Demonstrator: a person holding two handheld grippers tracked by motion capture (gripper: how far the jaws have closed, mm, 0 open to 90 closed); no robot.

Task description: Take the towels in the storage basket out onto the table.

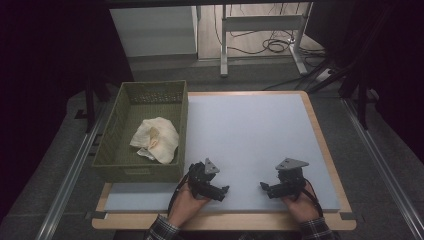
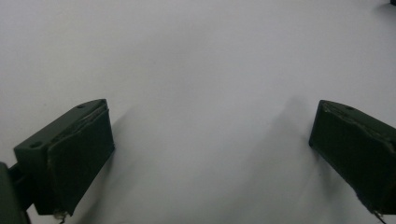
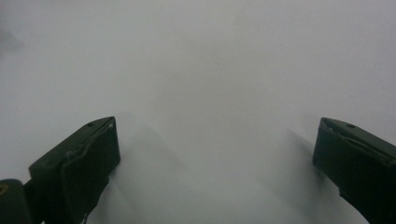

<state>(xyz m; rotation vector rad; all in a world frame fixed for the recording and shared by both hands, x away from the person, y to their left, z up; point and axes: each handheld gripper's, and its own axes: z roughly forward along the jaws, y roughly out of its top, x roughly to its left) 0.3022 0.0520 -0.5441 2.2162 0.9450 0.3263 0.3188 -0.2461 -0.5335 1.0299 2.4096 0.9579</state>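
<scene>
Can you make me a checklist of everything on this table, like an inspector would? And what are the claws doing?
Surface: pale grey mat on a wooden table, bare between the claws.
Job's things: cream cloth lying crumpled inside the green basket at the mat's left edge.
Clutter: nothing seen.
Grippers: left claw and right claw both open, holding nothing, low over the mat near the front edge.
Cables: black cables on the floor beyond the table.
Surroundings: white desk legs, dark floor, metal rails beside the table.
</scene>
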